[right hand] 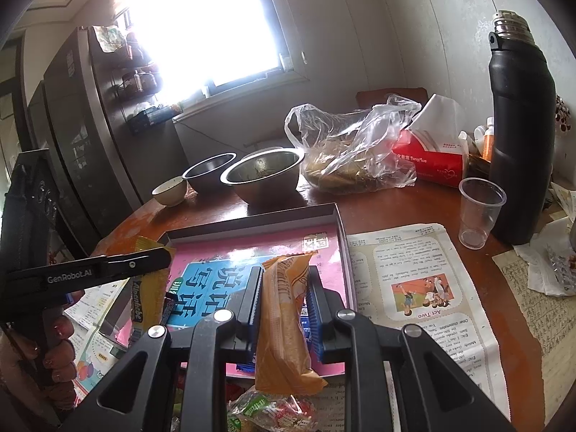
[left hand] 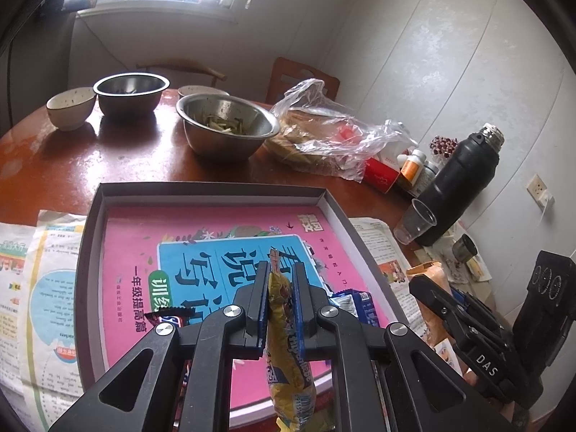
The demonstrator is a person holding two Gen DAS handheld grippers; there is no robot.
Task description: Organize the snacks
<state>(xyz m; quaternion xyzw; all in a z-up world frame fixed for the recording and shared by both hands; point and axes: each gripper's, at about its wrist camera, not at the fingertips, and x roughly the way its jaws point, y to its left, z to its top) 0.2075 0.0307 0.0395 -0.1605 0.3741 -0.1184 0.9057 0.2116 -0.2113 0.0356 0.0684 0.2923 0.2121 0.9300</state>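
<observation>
My left gripper (left hand: 280, 273) is shut on a long yellow snack packet (left hand: 288, 360), held over the near part of a shallow grey box (left hand: 212, 189) lined with a pink book cover. My right gripper (right hand: 283, 275) is shut on an orange snack packet (right hand: 284, 320) above the same box (right hand: 252, 221). In the right wrist view the left gripper (right hand: 158, 253) shows at the left with its yellow packet (right hand: 147, 298). The right gripper (left hand: 419, 284) appears at the right of the left wrist view. A blue wrapped snack (left hand: 360, 306) and a dark wrapped one (left hand: 172, 315) lie in the box.
Two steel bowls (left hand: 226, 126) (left hand: 131, 91), a ceramic bowl (left hand: 70, 106), a clear bag of bread (left hand: 324, 136), a red tissue box (right hand: 428, 158), a black flask (right hand: 518, 126) and a plastic cup (right hand: 478, 212) stand behind the box. Newspaper (right hand: 414, 280) covers the wooden table. More wrapped snacks (right hand: 266, 410) lie near me.
</observation>
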